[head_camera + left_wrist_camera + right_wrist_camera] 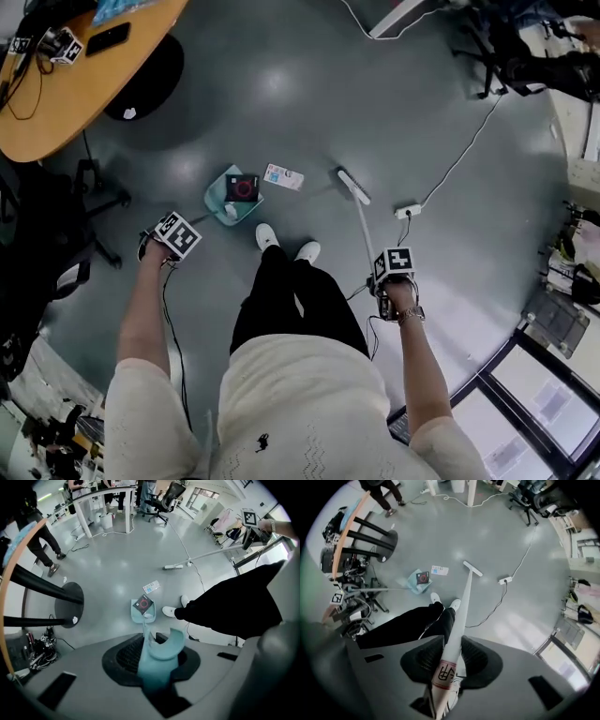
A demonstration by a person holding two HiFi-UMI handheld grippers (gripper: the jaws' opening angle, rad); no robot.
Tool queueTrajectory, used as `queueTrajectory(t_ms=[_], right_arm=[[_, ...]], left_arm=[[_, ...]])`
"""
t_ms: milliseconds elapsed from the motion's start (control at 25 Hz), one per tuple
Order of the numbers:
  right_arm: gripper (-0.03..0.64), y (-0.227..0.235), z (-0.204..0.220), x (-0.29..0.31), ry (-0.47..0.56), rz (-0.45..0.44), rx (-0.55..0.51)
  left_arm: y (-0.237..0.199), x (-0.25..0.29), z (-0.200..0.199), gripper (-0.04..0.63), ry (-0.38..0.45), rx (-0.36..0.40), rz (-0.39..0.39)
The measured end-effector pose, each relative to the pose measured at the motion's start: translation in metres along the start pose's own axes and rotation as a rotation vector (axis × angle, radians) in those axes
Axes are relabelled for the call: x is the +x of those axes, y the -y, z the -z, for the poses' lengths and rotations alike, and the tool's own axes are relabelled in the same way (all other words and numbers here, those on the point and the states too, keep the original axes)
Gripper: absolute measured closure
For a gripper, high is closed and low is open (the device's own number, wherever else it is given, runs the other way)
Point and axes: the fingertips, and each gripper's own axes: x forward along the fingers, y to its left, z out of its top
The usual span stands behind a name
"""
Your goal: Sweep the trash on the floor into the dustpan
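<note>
A teal dustpan (231,195) rests on the grey floor ahead of the person's white shoes, with a dark packet bearing a red ring (242,187) lying in it. Just right of the pan a white and blue wrapper (283,176) lies on the floor. My left gripper (172,240) is shut on the dustpan's long teal handle (154,656). My right gripper (387,281) is shut on the white broom handle (452,641). The broom head (353,186) sits on the floor to the right of the wrapper, apart from it.
A round wooden table (70,70) on a black disc base (145,80) stands at far left. A white power strip (407,212) and its cable trail across the floor to the right of the broom. Office chairs (164,501) and desks stand further off; clutter lines the right wall.
</note>
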Motion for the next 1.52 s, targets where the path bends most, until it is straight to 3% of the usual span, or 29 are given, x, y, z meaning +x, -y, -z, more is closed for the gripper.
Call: queueTrajectory(t_ms=[120,360,640,840,1080,1520], right_arm=[[0.502,-0.035,0.006,0.014,-0.039,-0.011,-0.068],[0.497,-0.117,0.017,0.026,-0.064,-0.188,-0.094],[0.497,-0.158,0.025,0.016,-0.109,-0.151,-0.351],[0.497,-0.183,0.01,0.004,-0.099,-0.162,-0.462],[0.495,-0.179,0.019,0.018,-0.191,-0.072,-0.585],[0.495,-0.177,0.03,0.029,-0.168,-0.111,-0.532]], left_arm=[[-0.01,-0.003,-0.008,0.503,-0.023,0.048,-0.005],[-0.022,-0.004,-0.027,0.503,-0.038,0.15,-0.016],[-0.011,-0.001,-0.062,0.503,-0.033,0.244,-0.025],[-0.009,-0.001,-0.072,0.503,-0.024,0.24,-0.015],[0.003,0.001,-0.066,0.503,-0.015,0.22,-0.035],[0.008,0.005,-0.067,0.503,-0.049,0.21,-0.038]])
